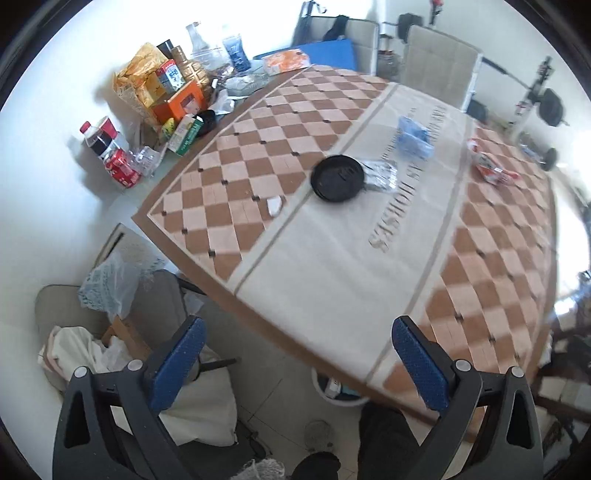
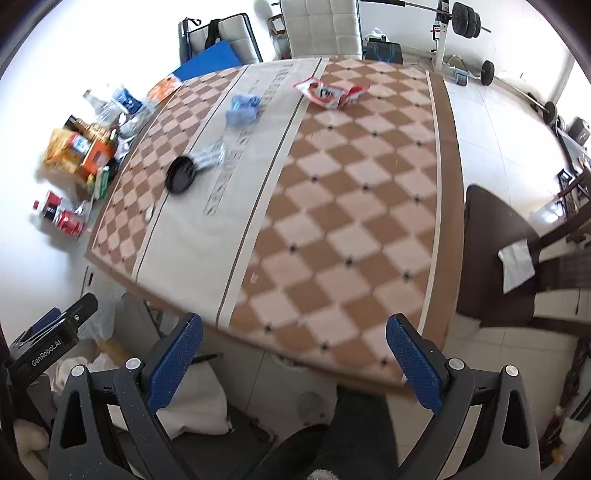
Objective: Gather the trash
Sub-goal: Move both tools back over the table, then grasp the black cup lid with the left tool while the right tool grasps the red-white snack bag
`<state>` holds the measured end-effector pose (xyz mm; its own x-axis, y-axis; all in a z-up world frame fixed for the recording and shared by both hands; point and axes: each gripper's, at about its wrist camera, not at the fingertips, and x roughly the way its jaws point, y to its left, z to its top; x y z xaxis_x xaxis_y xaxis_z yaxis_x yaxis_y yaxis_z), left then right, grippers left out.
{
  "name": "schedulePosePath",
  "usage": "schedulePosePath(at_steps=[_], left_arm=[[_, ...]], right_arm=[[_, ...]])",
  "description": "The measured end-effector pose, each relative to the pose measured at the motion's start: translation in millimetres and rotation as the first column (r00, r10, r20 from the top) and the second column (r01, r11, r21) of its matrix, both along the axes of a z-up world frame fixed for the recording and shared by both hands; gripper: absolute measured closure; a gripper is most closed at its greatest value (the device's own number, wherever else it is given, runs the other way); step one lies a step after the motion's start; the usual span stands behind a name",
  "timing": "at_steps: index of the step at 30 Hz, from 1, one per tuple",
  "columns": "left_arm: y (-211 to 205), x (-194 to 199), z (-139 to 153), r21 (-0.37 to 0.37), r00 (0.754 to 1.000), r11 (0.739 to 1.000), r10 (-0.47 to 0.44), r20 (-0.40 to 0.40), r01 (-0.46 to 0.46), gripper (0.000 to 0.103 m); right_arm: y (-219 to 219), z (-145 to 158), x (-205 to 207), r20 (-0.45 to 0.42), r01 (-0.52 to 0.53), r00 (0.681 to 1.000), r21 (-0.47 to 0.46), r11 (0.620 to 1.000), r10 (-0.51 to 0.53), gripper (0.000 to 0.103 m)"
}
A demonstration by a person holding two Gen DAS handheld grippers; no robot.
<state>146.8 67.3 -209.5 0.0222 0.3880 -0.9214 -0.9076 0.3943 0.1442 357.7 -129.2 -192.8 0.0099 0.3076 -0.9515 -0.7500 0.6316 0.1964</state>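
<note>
On the checkered table lie a black dish (image 1: pixel 337 178) (image 2: pixel 180 174), a crumpled clear wrapper (image 1: pixel 380 173) (image 2: pixel 211 156) beside it, a crumpled blue wrapper (image 1: pixel 414 136) (image 2: pixel 242 109), a red and white snack bag (image 1: pixel 489 164) (image 2: pixel 330 92) and a small white scrap (image 1: pixel 274 205) (image 2: pixel 149 212). My left gripper (image 1: pixel 303 363) is open and empty above the table's near edge. My right gripper (image 2: pixel 297 360) is open and empty above the near edge too. The left gripper's body (image 2: pixel 51 343) shows at the right wrist view's lower left.
Boxes, bottles and a red can (image 1: pixel 122 170) crowd the table's far left corner (image 2: pixel 79 155). A white bin (image 1: pixel 338 393) stands under the table. Chairs (image 1: pixel 439 62) (image 2: pixel 498 258) ring the table; bags (image 1: pixel 118 280) sit on a chair at left. Weights (image 2: pixel 467 20) stand behind.
</note>
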Motion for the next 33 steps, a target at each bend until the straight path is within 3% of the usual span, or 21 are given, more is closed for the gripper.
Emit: schedulePosePath(at_steps=[3, 9, 13, 16, 21, 24, 30, 33], left_arm=[[39, 40, -16, 0.01, 0.993, 0.996, 0.093, -0.078, -0.093, 0.0], [108, 112, -64, -0.04, 0.968, 0.976, 0.205, -0.146, -0.213, 0.0], [138, 143, -93, -0.087, 0.955, 0.963, 0.238, -0.178, -0.256, 0.0], [152, 157, -111, -0.112, 0.947, 0.955, 0.25, -0.201, -0.276, 0.0], [164, 170, -132, -0.146, 0.942, 0.949, 0.243, -0.233, -0.281, 0.0], [166, 173, -137, -0.157, 0.941, 0.947, 0.237, -0.239, -0.279, 0.0], [171, 168, -142, -0.178, 0.941, 0.937, 0.261, -0.217, -0.301, 0.0], [171, 156, -141, -0.212, 0.941, 0.921, 0.296, -0.166, -0.327, 0.0]], right_arm=[[57, -8, 57, 0.016, -0.055, 0.998, -0.068, 0.996, 0.056, 0.002], [188, -47, 172, 0.038, -0.175, 0.982, -0.205, 0.963, 0.186, 0.002], [272, -101, 226, -0.02, -0.29, 0.953, -0.332, 0.897, 0.301, 0.002], [319, -146, 246, -0.076, -0.394, 0.914, -0.412, 0.822, 0.4, 0.002], [355, -203, 252, -0.141, -0.511, 0.846, -0.487, 0.708, 0.514, 0.002], [361, -225, 251, -0.163, -0.542, 0.823, -0.512, 0.666, 0.544, 0.003], [359, -233, 257, -0.173, -0.56, 0.814, -0.487, 0.67, 0.554, 0.001], [358, -229, 253, -0.171, -0.56, 0.815, -0.483, 0.674, 0.554, 0.009]])
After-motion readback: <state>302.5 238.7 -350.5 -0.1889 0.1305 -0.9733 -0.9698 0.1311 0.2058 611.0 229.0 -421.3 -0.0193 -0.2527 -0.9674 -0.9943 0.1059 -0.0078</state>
